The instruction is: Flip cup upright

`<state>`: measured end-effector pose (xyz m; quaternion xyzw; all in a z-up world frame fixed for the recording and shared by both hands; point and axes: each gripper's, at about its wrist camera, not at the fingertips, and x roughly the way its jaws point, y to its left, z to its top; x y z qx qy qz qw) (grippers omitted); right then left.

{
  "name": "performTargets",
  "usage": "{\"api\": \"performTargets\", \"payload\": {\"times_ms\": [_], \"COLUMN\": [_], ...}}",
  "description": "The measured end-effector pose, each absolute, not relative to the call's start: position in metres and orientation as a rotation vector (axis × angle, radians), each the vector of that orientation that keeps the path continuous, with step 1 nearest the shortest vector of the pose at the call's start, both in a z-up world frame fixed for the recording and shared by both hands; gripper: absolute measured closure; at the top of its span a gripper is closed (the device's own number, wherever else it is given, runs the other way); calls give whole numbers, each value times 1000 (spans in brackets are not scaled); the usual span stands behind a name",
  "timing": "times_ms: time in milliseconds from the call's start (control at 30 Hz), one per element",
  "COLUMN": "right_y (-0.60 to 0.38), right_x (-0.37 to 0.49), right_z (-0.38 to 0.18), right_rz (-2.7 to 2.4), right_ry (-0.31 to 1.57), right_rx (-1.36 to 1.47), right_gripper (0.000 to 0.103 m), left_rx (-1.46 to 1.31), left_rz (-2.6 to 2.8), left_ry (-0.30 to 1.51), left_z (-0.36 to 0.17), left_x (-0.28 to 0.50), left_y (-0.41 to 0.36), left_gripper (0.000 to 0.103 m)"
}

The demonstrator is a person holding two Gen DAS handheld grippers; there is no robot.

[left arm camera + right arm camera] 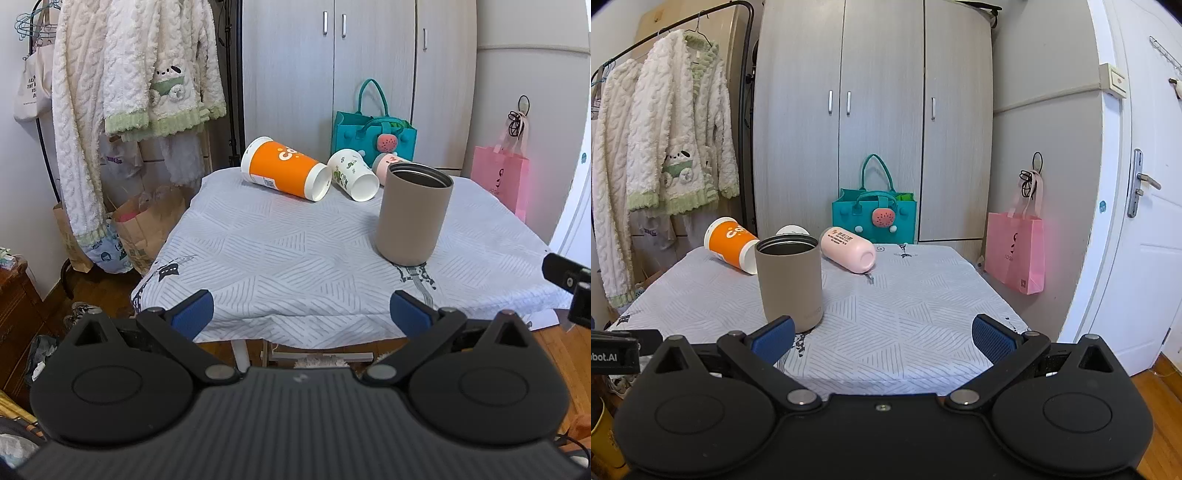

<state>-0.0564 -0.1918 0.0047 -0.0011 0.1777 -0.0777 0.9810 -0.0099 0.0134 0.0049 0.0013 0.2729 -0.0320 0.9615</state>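
Note:
A tan metal cup (413,214) stands upright on the cloth-covered table (295,258); it also shows in the right wrist view (790,280). An orange paper cup (284,170) lies on its side at the back, also in the right wrist view (733,245). A white patterned cup (352,173) lies beside it. A pink cup (847,249) lies on its side behind the tan cup. My left gripper (301,312) is open and empty at the table's near edge. My right gripper (882,341) is open and empty, just in front of the tan cup.
A teal felt bag (875,218) stands at the table's back edge. A pink bag (1015,254) hangs at the right. Fleece clothes (122,81) hang on a rack at the left, with paper bags (144,225) on the floor below.

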Motion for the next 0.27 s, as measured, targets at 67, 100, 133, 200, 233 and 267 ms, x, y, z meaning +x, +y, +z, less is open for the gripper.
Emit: {"api": "performTargets", "payload": {"times_ms": [67,100,133,200,233,267], "right_y": [-192,-192,-192,-192,-192,-192], "right_x": [-56,-56,-56,-56,-56,-56], "right_z": [4,4,5,4,4,5], "right_rz": [-156,-157,-157,-158,-158,-157], "right_ry": [359,359,358,360,360,359], "right_rx": [-2,-3,-2,-3,-3,-3], "right_gripper": [0,0,0,0,0,0], "left_rx": [2,2,2,4,6,7], "left_rz": [-65,-65,-63,-66,-65,-65], "left_ry": [554,554,555,552,553,552], "left_z": [5,5,5,5,5,6], "left_x": [-10,-10,-10,-10,-10,-10], "left_y": [13,13,13,13,13,13], "left_gripper": [0,0,0,0,0,0]}}
